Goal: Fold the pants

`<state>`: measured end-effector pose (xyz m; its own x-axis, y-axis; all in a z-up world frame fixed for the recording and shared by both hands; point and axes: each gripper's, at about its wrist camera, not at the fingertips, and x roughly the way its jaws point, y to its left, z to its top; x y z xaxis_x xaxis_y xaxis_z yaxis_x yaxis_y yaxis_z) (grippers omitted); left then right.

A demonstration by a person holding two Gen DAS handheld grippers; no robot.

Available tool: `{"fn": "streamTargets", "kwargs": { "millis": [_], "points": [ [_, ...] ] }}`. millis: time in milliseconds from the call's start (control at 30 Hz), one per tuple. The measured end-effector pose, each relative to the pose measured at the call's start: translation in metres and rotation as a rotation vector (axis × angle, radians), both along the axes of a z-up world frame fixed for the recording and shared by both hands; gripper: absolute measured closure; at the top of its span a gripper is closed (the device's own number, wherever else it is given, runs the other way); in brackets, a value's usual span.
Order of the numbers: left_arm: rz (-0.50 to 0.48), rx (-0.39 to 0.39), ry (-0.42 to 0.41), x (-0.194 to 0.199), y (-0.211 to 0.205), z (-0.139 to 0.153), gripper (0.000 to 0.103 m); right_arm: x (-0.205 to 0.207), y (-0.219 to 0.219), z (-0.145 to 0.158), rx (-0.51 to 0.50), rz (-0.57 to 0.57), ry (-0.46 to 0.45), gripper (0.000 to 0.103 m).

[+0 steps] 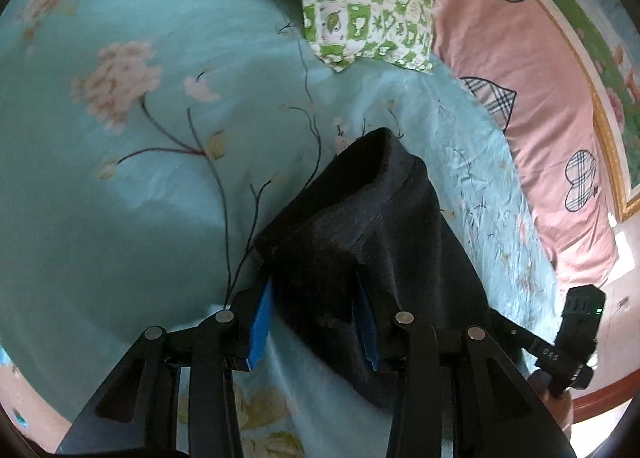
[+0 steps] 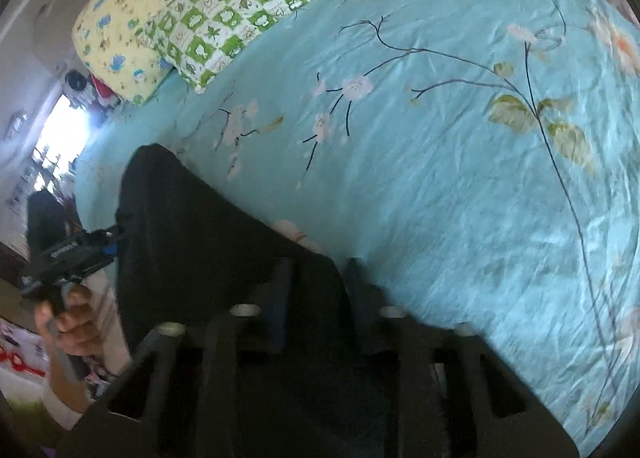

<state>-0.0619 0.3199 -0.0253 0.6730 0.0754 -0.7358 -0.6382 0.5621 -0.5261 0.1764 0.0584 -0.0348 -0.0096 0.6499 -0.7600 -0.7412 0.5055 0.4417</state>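
Pinching black pants [image 1: 360, 242], left gripper [image 1: 314, 314] has blue fingers [image 1: 260, 328] closed on cloth at 6 o'clock; pants hang above teal floral bedsheet [image 1: 120, 198]; green checked pillow [image 1: 368, 6] at 12 o'clock; right gripper [image 2: 316, 294] also clamps pants edge, 6 o'clock

You get soft, even daylight on the bedsheet [image 1: 120, 218], with a faint shadow patch low on it. In the right wrist view a window [image 2: 68, 118] blows out white at the left edge. Both views bend at the rims, blur slightly, and the pants [image 1: 380, 238] lose detail.
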Motion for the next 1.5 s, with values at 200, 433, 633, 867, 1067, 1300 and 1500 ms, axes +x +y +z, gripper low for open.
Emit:
{"fn": "streamTargets", "kwargs": {
  "millis": [200, 433, 633, 867, 1067, 1300, 1500],
  "points": [
    [-0.022, 0.012, -0.118, -0.017, -0.01, 0.027, 0.086, -0.021, -0.004, 0.036, 0.011, -0.003, -0.17, 0.09],
    [-0.029, 0.052, -0.218, -0.048, -0.023, 0.066, 0.087, -0.039, 0.003, 0.061, -0.01, -0.049, -0.42, 0.091],
    [-0.04, 0.096, -0.049, -0.016, -0.002, 0.021, 0.086, -0.037, 0.034, 0.02, -0.113, -0.056, -0.46, 0.089],
    [-0.013, 0.192, -0.018, -0.036, -0.012, 0.04, 0.073, -0.056, -0.018, 0.05, 0.021, -0.17, -0.443, 0.076],
    [-0.067, 0.26, -0.073, -0.04, -0.045, 0.079, 0.066, -0.089, -0.088, 0.071, 0.115, -0.25, -0.411, 0.074],
    [-0.272, 0.285, -0.108, 0.005, -0.113, 0.097, 0.059, -0.111, -0.175, 0.065, 0.157, -0.42, -0.329, 0.074],
    [-0.449, 0.293, -0.115, 0.049, -0.177, 0.101, 0.057, -0.129, -0.245, 0.059, 0.185, -0.571, -0.282, 0.066]
  ]
}}
